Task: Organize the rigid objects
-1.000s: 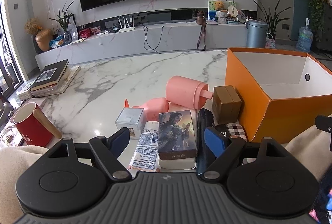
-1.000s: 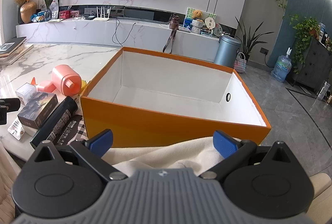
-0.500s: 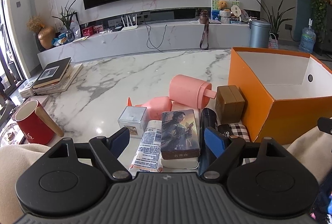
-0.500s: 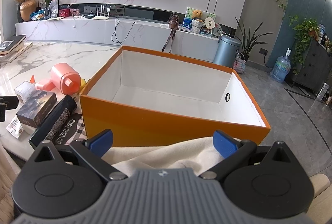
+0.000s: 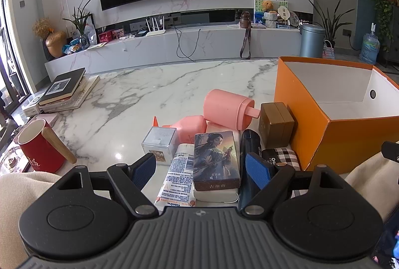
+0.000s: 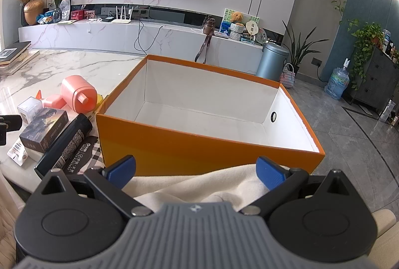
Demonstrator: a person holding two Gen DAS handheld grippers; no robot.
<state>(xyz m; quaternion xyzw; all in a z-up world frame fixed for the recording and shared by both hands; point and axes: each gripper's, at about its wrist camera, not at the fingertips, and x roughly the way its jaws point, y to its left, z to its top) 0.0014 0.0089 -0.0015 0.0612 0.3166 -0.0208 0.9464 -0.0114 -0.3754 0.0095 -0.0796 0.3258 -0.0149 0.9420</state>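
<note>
Nothing has gone into the orange box [image 5: 349, 142] yet, as far as the left wrist view shows: its white floor is bare where you can see it, so I judge the task at its very start with every item left to move. Your left gripper [image 5: 200, 170] hangs low over the near edge of the marble table [image 5: 139, 92], jaws spread wide and holding nothing. Between the blue pads [image 5: 256, 169] lie the illustrated card box [image 5: 215, 159], stacked on a white case, and the Vaseline tube [image 5: 178, 174] just beside it on the left; the black cylinder [image 5: 249, 142] lies against the right pad. Farther out: clear cube [image 5: 159, 142], pink bottle [image 5: 227, 109] on its side, brown box [image 5: 275, 124] close against the orange wall, checked pouch [image 5: 284, 157] in front of it. A red mug [image 5: 37, 147] stands well apart at left. Right wrist view: your right gripper [image 6: 195, 170] is also spread and empty, held above cream cloth [image 6: 192, 184] just short of the box's near wall [image 6: 199, 152]. The whole interior is visible from here and confirms it empty. The clutter sits left of these jaws, outside them; the card box [image 6: 43, 129] and black cylinder [image 6: 64, 144] are nearest. Judgement: the left gripper is better placed for a first pick, the card box being most centred.
</note>
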